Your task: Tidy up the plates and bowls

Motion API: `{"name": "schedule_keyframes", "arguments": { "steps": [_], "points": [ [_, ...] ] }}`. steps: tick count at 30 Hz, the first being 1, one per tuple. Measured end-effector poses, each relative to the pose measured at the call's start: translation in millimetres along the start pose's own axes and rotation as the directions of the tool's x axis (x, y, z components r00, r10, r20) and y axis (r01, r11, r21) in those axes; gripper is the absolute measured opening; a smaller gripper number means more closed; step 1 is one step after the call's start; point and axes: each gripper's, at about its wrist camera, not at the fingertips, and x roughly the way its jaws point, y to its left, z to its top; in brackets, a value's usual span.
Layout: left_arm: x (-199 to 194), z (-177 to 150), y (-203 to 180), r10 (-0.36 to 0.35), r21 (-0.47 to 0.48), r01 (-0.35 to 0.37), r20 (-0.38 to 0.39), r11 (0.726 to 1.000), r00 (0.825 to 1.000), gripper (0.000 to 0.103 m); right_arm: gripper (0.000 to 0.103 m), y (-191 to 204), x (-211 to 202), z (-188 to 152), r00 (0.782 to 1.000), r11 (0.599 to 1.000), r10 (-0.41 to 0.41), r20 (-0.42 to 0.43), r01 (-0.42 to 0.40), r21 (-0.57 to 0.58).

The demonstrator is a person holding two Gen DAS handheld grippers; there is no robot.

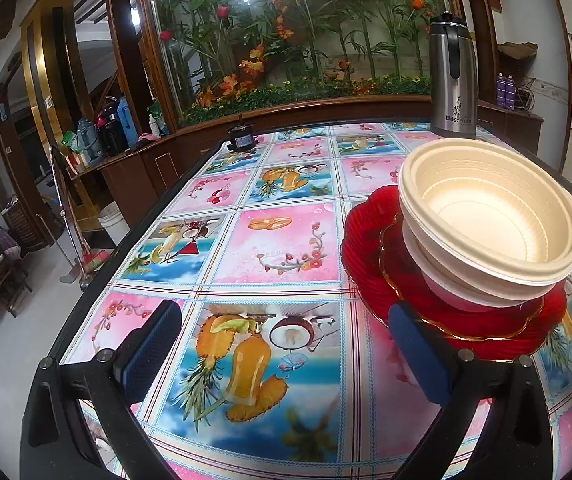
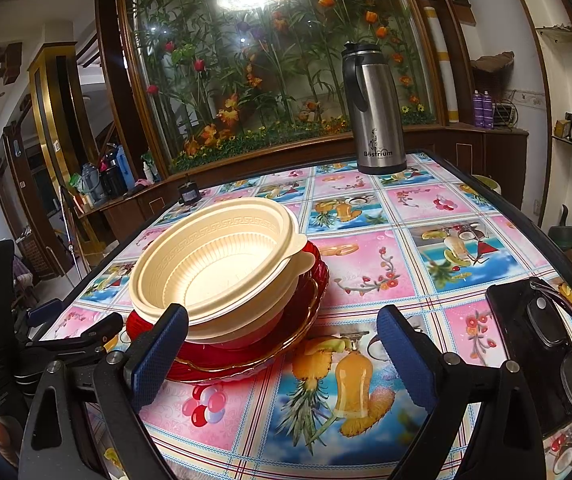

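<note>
at the right of the left wrist frame, cream bowls [image 1: 490, 216] are sitting nested on stacked red plates [image 1: 370, 264] over a fruit-print tablecloth [image 1: 278, 240], while the left gripper [image 1: 286, 356] and right gripper [image 2: 282, 356] are both hovering spread wide and holding nothing. judging from this, the stack is looking finished, so any further nudge is best made low at the plate rim, since the ribbed, light bowls are leaning slightly and could slide.
</note>
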Motion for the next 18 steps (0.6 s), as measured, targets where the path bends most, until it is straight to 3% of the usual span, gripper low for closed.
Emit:
{"name": "schedule_keyframes", "arguments": {
  "steps": [18],
  "points": [
    [1.7, 0.0, 9.8, -0.052, 0.002, 0.052, -0.013, 0.999, 0.999, 0.103, 0.098, 0.3, 0.3, 0.0, 1.0, 1.0, -0.001, -0.001, 0.001, 0.0]
  ]
}}
